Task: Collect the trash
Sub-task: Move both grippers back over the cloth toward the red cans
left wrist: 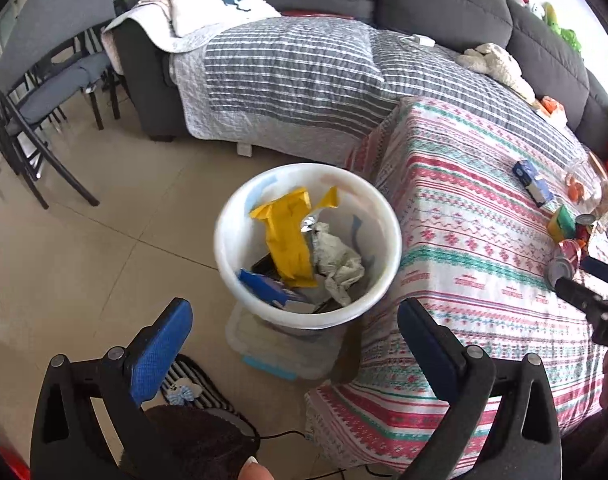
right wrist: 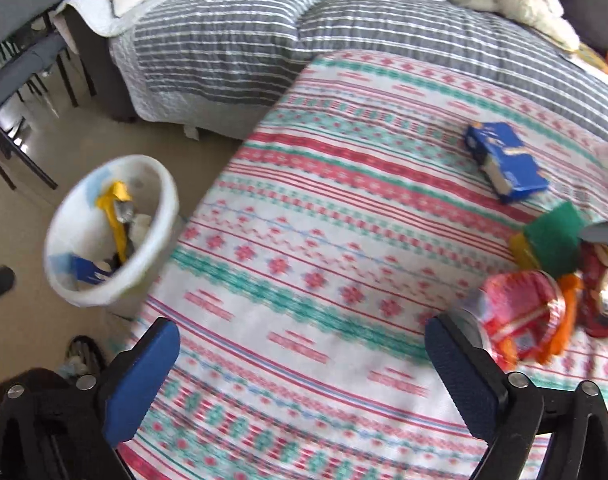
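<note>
Two claws, both spread and empty. Left claw [left wrist: 294, 354] hangs tilted down over the bin [left wrist: 387, 216], which holds a yellow wrapper [left wrist: 288, 236]. Right claw [right wrist: 302, 380] angles down over the counter [right wrist: 323, 240]. Likely next step: reach the red wrapper [right wrist: 519, 316], right of the bin, and close on it.

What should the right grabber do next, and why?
Probably move the right gripper toward the red wrapper and close on it. Its jaws are wide open with nothing between them, and that wrapper is the nearest piece of trash on the patterned tablecloth. The white bin beside the table already holds a yellow wrapper and crumpled paper.
</note>
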`<state>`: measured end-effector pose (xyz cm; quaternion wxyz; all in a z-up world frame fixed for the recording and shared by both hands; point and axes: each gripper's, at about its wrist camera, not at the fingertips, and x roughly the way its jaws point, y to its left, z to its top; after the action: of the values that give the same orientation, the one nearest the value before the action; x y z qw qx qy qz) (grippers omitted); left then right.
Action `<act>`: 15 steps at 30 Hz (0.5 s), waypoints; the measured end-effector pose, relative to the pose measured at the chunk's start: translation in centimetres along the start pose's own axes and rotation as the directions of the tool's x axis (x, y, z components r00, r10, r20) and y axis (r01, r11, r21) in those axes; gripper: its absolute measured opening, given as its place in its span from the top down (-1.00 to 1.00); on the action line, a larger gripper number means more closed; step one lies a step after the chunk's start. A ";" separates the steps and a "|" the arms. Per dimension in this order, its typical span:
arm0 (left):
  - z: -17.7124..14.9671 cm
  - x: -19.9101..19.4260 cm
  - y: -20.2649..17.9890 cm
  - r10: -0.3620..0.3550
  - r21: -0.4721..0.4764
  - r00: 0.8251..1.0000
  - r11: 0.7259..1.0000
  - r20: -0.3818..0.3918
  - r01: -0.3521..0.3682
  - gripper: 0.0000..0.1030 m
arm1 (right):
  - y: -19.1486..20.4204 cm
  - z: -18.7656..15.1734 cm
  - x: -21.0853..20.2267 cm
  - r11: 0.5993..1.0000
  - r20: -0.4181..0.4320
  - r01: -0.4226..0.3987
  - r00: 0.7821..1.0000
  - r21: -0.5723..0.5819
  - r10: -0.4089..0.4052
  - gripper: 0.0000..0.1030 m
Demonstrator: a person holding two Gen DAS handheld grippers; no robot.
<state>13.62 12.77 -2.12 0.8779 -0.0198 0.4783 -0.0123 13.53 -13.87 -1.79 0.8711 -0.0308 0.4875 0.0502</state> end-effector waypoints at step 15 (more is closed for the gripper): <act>0.1 0.6 -11.9 -0.132 0.195 0.991 0.971 -0.033 0.136 -1.00 | -12.9 -3.8 -3.1 0.971 0.001 0.165 0.986 0.173 -0.168 -0.99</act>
<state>14.01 0.86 -2.01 0.8680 0.0350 0.4808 -0.1190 10.24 -27.23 -1.02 0.8756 0.0042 0.4787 -0.0649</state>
